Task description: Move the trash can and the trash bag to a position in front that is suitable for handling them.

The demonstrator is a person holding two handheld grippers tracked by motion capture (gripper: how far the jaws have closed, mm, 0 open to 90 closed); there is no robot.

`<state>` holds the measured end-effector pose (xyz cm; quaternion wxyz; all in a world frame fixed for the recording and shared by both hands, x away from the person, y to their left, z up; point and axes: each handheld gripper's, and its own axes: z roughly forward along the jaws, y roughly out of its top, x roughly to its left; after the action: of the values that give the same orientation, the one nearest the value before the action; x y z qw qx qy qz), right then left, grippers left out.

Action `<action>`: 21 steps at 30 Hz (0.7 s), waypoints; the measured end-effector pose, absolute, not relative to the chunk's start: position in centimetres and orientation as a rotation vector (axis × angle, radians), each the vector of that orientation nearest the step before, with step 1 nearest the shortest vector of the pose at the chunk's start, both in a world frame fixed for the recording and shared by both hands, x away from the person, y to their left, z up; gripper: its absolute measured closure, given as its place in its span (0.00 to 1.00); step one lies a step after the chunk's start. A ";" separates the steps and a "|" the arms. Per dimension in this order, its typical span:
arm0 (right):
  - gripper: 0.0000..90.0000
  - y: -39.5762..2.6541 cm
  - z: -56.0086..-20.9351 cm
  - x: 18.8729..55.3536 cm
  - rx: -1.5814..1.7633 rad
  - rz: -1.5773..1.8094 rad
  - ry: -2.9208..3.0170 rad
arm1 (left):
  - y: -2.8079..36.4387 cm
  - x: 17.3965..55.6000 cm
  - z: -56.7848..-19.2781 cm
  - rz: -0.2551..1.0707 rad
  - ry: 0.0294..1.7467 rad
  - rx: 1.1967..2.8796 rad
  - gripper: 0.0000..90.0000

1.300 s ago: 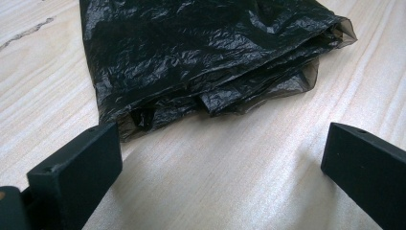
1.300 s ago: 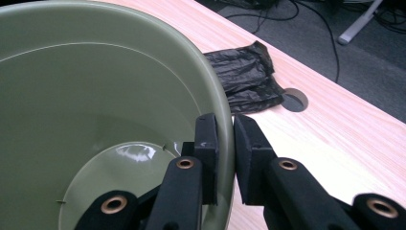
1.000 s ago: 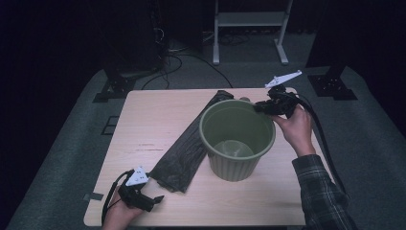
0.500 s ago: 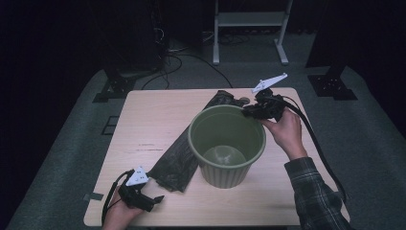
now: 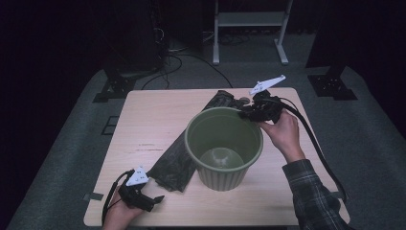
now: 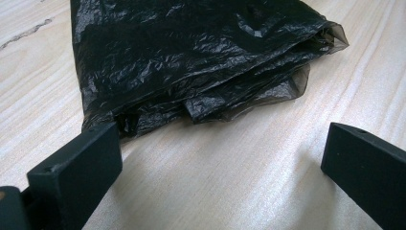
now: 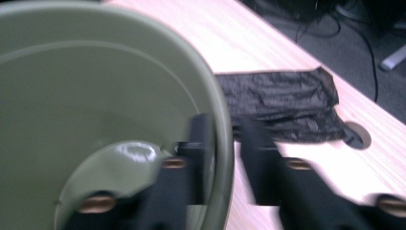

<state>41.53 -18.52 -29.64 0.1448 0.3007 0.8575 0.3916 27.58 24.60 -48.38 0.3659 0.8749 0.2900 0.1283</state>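
My right tongs (image 7: 222, 143) have just been loosening, bin (image 5: 223, 143) rim between the jaws; I'd back straight off. Left tongs (image 6: 215, 167) gape before the bag (image 6: 191, 62).

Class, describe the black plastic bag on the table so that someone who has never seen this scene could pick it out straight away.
Start at the pale wooden table and find the green bin standing near its middle. The black plastic bag lies flat beside the bin, running as a long folded strip from the far edge toward the left gripper. It alone is crinkled, glossy and limp.
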 end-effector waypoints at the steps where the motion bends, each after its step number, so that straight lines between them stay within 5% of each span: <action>1: 0.66 -18.8 -29.6 41.5 0.878 1.151 2.463 | 24.6 27.6 -48.4 0.330 0.746 2.249 0.00; 10: 0.30 -21.2 -28.6 40.2 0.904 1.229 2.370 | 24.6 27.6 -48.4 0.330 0.746 2.249 0.00; 21: 0.14 -25.0 -28.5 37.3 0.913 1.295 2.291 | 24.6 27.6 -48.4 0.329 0.746 2.251 0.00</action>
<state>37.33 -25.01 -28.50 0.1771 0.3225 0.8095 0.4576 27.57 24.60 -48.37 0.3652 0.8753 0.2900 0.1280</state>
